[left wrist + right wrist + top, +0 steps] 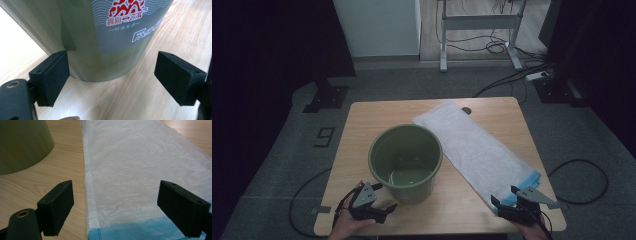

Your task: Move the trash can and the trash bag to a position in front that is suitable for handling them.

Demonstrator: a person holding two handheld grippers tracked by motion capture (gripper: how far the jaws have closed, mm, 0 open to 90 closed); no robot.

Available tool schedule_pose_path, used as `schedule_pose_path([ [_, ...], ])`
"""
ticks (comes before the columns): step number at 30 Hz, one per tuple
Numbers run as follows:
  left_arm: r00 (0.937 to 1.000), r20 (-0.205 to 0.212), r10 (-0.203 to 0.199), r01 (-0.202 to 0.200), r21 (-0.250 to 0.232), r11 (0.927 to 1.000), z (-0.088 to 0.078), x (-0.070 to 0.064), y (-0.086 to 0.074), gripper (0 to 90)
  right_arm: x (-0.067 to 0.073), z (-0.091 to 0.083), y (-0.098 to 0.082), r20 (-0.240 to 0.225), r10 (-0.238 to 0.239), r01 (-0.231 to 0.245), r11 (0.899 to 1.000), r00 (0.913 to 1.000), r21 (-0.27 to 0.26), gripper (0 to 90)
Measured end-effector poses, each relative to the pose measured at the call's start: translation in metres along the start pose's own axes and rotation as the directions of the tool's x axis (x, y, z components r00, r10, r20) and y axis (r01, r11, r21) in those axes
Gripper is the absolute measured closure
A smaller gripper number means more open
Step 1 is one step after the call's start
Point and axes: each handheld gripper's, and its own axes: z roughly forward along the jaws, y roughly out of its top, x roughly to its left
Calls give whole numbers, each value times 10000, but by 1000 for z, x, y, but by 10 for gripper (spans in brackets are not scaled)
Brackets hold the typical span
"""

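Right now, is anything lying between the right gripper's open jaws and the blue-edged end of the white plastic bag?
Nothing visible does. The right gripper hangs open directly over the white plastic bag, its blue-edged end between the jaws. The green plastic bucket stands off to the side on the wooden table, apart from the bag.

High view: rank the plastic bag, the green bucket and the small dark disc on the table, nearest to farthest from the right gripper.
1. Plastic bag: its blue end lies right at the right gripper, near the table's front right corner.
2. Green bucket: off to the left, mid-table.
3. Small dark disc: by the table's far edge, beside the bag's far end.
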Motion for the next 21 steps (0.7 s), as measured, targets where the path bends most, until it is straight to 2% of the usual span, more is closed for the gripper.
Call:
schedule_pose_path([
  [3,9998,171,142,-142,4,9999,14,-1,10,137,1,1,-1,27,-15,15,10000,10000,58,135],
  [7,9996,226,139,-140,42,9999,23,-2,17,137,1,0,-2,41,-43,43,9999,10000,111,134],
  [10,9988,433,-237,238,-24,9997,31,-1,24,138,0,-1,-2,78,-12,11,10000,10000,81,135],
  [18,9988,331,-367,370,-96,9993,41,-2,31,138,0,-2,-2,126,-5,4,9999,9999,104,135],
  [21,9984,-13,-569,569,-20,9984,38,-1,29,137,0,-2,-3,134,-58,56,9999,9999,142,134],
])
